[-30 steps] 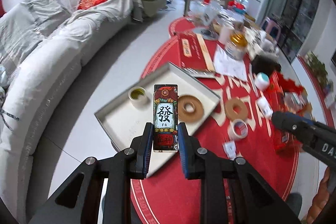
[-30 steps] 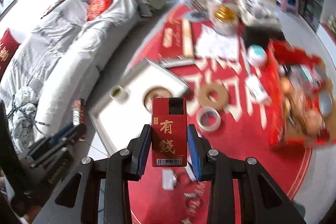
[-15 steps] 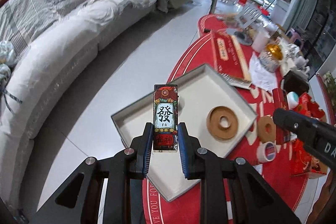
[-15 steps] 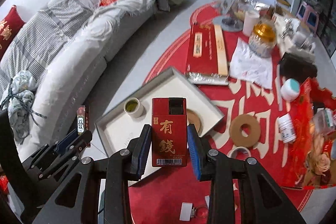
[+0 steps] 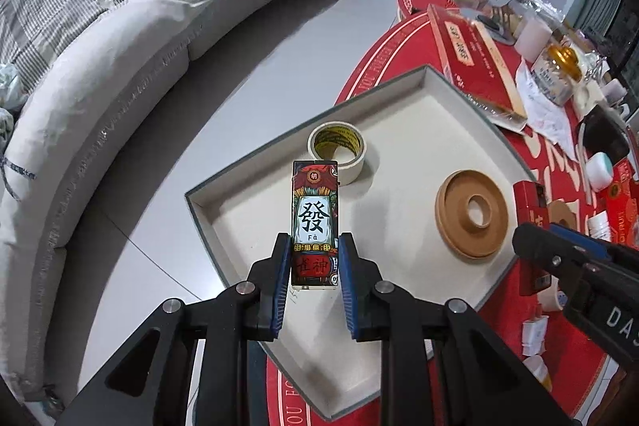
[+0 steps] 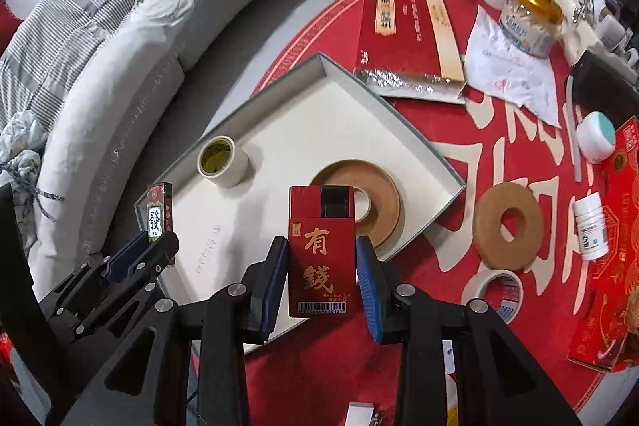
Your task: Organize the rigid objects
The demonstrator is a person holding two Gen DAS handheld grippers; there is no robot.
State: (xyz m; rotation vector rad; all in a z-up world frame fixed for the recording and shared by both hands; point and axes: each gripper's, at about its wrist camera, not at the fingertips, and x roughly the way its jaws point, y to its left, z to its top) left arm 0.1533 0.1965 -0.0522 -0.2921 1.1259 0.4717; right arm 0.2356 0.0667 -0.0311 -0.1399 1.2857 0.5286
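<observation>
— So what does the left tool (image 5: 314, 268) carry?
— A slim rectangular lighter with a mahjong print (image 5: 315, 222), clamped upright between blue ribbed pads, tilted down over the shallow white cardboard tray (image 5: 247, 210) on the red-clothed round counter (image 6: 459, 130).
— And the right tool (image 6: 322, 276)?
— Its pads are closed on a glossy red lighter with gold characters (image 6: 322, 250), above the tray's near edge.
— What lies in the tray?
— A cream masking-tape roll (image 6: 223, 161) and a flat brown tape ring (image 6: 361, 204).
</observation>
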